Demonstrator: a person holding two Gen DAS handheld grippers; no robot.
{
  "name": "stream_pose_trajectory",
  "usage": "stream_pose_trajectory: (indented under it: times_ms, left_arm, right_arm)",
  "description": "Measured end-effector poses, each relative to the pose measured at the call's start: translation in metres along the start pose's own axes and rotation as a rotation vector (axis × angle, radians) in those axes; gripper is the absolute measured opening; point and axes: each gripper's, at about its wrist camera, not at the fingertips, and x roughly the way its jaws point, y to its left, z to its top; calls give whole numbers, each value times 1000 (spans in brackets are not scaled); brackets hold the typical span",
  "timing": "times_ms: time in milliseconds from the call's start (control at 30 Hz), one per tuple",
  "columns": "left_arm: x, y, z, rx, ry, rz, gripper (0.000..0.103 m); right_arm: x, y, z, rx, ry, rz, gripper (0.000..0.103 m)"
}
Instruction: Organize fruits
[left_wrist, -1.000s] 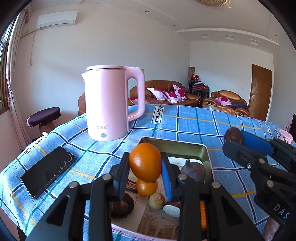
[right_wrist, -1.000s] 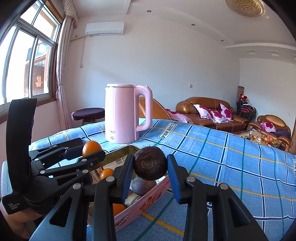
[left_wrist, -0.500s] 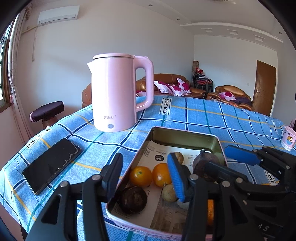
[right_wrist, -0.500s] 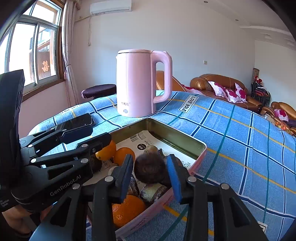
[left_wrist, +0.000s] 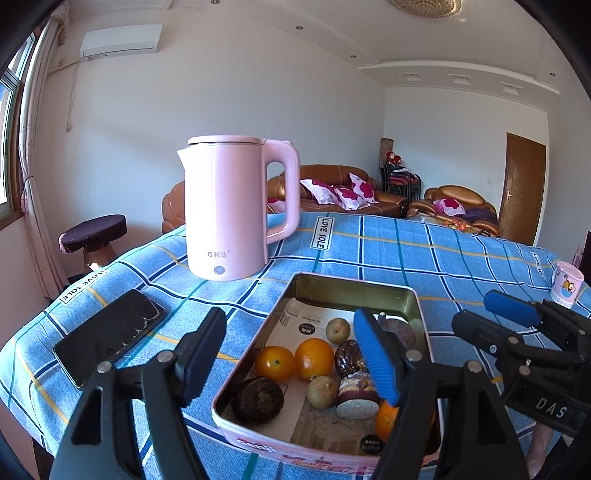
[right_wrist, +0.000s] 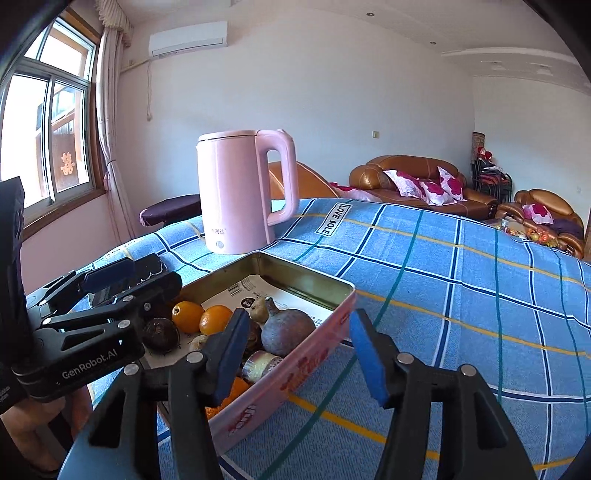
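Metal tin (left_wrist: 306, 291) on the checked cloth (left_wrist: 406, 251) holds the oranges (left_wrist: 295, 360) and other fruit together, so both the left gripper (left_wrist: 291, 354) and right gripper (right_wrist: 295, 350) hang above it, jaws spread wide and empty.

The bench (left_wrist: 424, 258) is covered with a blue cloth crossed by dark blue, white, teal and yellow lines, with white "LOVE SOLE" labels sewn on. Four things lie directly on it. A pink kettle (left_wrist: 236, 210) stands upright toward the far left, handle turned to the right. A dark phone (left_wrist: 110, 332) lies flat near the left edge, nearer than the kettle and apart from it. A rectangular metal tin (left_wrist: 351, 290) with pink outer walls sits in the near middle, just this side of the kettle; it holds fruit on printed paper. A small patterned cup (left_wrist: 567, 284) stands at the far right edge, well apart from the tin.
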Motion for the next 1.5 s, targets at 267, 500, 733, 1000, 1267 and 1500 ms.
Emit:
stream_pose_trajectory:
  times_ms: [267,500,733,1000,1267,1500]
  left_arm:
    - [-12,-10,3,10,-19,-20,77]
    - [-15,-17,4,26,-24,-25,78]
    - [-19,-21,4,36,-36,-23,84]
    - [-21,-25,5,46,-42,-29,95]
    - [-32,-32,9,57,-69,-53,103]
    - [-37,-40,11,63,-87,-64,103]
  right_arm:
    - [-30,-11,2,16,-58,-48,66]
    - [-44,-20,2,40,-74,-72,67]
    - [-51,-24,0,49,-81,-87,68]
    - [-62,-28,-1,49,-98,-106,68]
    - [-75,-40,-1,68,-122,-132,68]
    - [-86,-52,-1,88,-144,-160,68]
